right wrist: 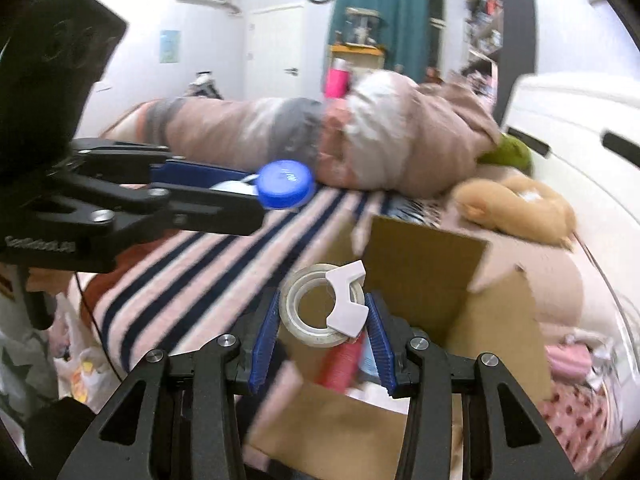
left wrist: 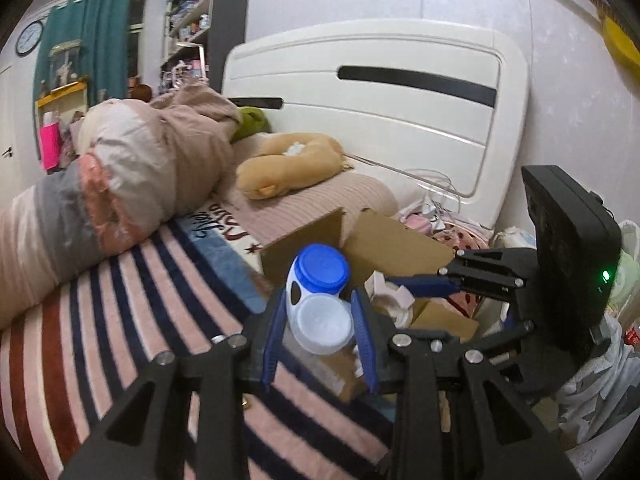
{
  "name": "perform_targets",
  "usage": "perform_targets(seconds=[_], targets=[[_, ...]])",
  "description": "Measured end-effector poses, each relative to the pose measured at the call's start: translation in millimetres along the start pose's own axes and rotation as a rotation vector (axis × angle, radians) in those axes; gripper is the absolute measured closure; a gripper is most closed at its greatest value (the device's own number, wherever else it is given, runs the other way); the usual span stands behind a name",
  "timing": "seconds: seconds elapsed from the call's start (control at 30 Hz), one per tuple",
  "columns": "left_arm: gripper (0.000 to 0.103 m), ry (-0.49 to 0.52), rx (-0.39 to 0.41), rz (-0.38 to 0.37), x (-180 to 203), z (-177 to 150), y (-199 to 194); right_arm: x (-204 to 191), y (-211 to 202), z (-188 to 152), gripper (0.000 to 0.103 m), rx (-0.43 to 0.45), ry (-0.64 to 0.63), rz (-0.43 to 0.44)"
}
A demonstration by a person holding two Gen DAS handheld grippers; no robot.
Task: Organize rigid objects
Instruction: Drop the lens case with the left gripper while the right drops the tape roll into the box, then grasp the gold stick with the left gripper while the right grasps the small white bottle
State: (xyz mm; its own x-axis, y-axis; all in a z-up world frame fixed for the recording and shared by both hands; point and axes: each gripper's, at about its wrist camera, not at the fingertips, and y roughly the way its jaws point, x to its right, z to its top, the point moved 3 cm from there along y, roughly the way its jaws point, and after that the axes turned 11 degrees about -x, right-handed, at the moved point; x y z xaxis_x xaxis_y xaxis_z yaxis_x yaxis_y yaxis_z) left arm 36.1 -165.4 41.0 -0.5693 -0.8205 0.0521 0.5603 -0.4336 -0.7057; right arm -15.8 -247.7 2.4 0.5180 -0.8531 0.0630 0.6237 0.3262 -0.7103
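- Holding a white plastic bottle with a blue cap, the left gripper has its two blue-padded fingers pressed against the bottle's sides, closed on it.
- The bottle hangs above a striped bedspread in pink, navy and rust, just in front of an open cardboard box.
- In the right wrist view the same bottle's blue cap pokes out past the left gripper, which crosses the frame from the left, above the bed.
- The right gripper grips a roll of clear tape fitted with a white plastic cutter; its blue pads touch the roll on both sides, so the jaws are closed about the roll's width.
- The tape roll sits over the open top of the cardboard box. Inside the box, below the roll, something red and something pale blue are visible, too blurred to name.
- From the left wrist view, the right gripper reaches in from the right over the box.
- Beyond the box lie a tan plush toy, a rolled quilt and a white headboard.
- A teal curtain and a round wall clock show in the far background.
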Motion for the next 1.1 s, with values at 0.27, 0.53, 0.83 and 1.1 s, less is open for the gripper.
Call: perform_targets(seconds=[0.27,0.53,0.83,1.1], targets=[[0.073,0.018,-0.084,-0.018,18,19,56,62,19,-19,0.064,-0.071,0.079,-0.079],[0.073,0.039,-0.160,-0.044,23,19,94,85,35,-28,0.058,-0.083,0.112,-0.053],[0.054,-0.002,-0.129,-0.042,14,19,81,81,34,-28,0.057,-0.077,0.099,-0.045],[0.047,-0.069,-0.046,0.030,-19,3,26,51,14,-12,0.057,-0.043,0.069,-0.036]])
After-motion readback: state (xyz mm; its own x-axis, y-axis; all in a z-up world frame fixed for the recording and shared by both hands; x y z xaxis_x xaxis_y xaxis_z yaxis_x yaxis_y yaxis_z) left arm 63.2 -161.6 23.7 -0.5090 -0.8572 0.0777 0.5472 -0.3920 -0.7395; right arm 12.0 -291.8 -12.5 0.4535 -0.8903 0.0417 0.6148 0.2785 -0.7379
